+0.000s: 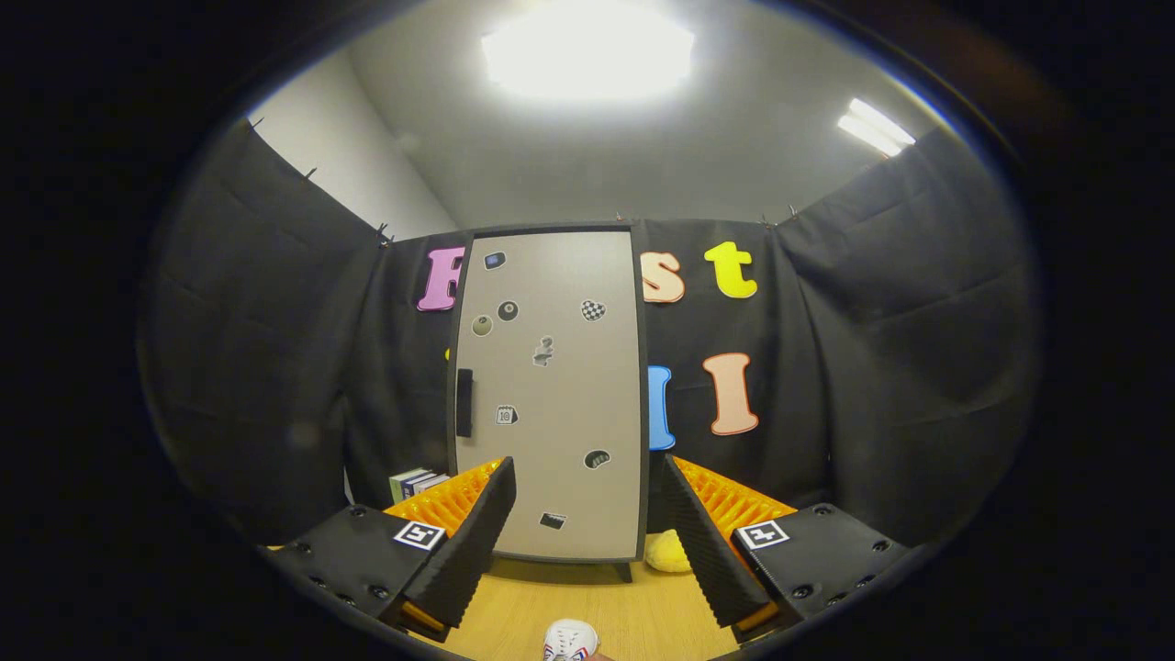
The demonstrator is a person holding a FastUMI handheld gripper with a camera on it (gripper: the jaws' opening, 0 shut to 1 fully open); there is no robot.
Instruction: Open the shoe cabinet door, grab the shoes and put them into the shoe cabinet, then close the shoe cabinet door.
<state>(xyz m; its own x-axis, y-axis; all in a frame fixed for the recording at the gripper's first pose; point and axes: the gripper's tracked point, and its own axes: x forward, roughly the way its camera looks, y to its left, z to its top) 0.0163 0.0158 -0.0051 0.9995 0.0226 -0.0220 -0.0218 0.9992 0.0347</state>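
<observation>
The cabinet (pixel 548 395) stands upright at the far side of the table (pixel 633 615), straight ahead of the tongs (pixel 587 523) and well beyond them, its door (pixel 560 386) shut flat across the front. The door's long axis runs up and down, and its dark handle (pixel 464 402) is a short vertical bar at the door's left edge, about halfway up. That handle is what the coming move turns on, I'd say: it lies ahead of the tongs, up and a little to the left, so the hand would have to push forward and shift left to reach it, and the door would likely swing out from that side.

The tongs are spread wide with nothing between them, both fingers aimed level at the lower half of the door. They sit low, close over the table, pointed squarely forward with no visible tilt.

A shoe (pixel 570 640), white with a bit of colour at the toe, lies on the table below the tongs and between the fingers, nearer to the person than the cabinet. A yellow soft thing (pixel 667 552) rests by the cabinet's lower right corner, and some books (pixel 418 482) stand off to its left.

As I judge it, the task is not yet begun: door closed, shoe out.
</observation>
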